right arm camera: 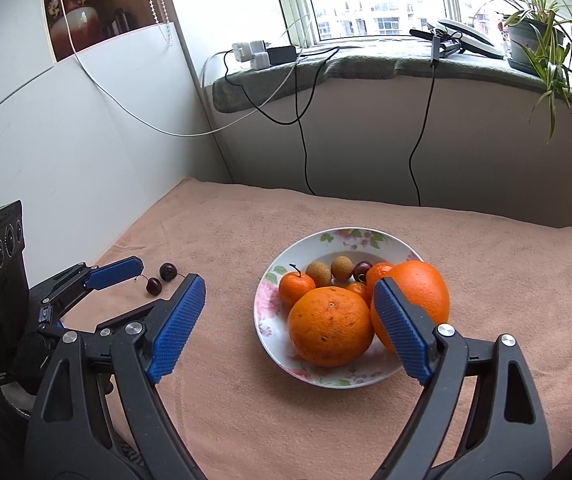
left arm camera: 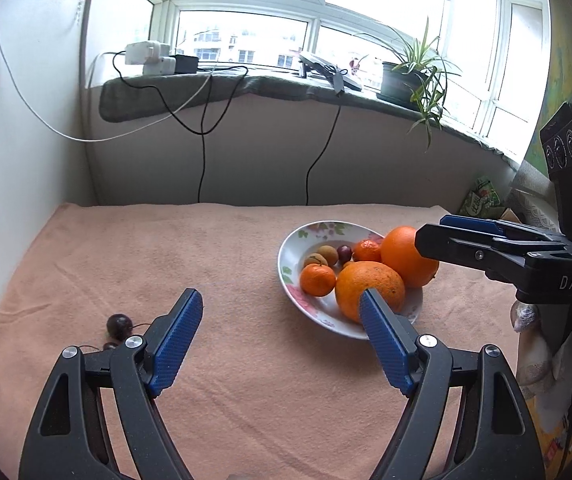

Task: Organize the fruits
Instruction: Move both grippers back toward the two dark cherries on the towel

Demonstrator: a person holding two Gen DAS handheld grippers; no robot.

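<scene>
A flowered white plate (left arm camera: 289, 256) (right arm camera: 270, 322) on the peach towel holds two big oranges (left arm camera: 367, 288) (right arm camera: 327, 324), small tangerines (right arm camera: 295, 286), two brown longans (right arm camera: 317, 272) and a dark cherry (right arm camera: 361, 267). Two dark cherries (right arm camera: 168, 271) (left arm camera: 119, 324) lie on the towel left of the plate. My left gripper (left arm camera: 282, 312) is open and empty, the cherries just left of its left finger. My right gripper (right arm camera: 289, 300) is open and empty, hovering in front of the plate. It also shows in the left wrist view (left arm camera: 457, 232), beside the far orange.
The peach towel (left arm camera: 206, 260) covers the table. A white wall panel (right arm camera: 66, 140) stands at the left. Behind is a windowsill with chargers (left arm camera: 150, 56), hanging cables and a potted plant (left arm camera: 405, 76). Green packaging (left arm camera: 481, 196) lies at the right.
</scene>
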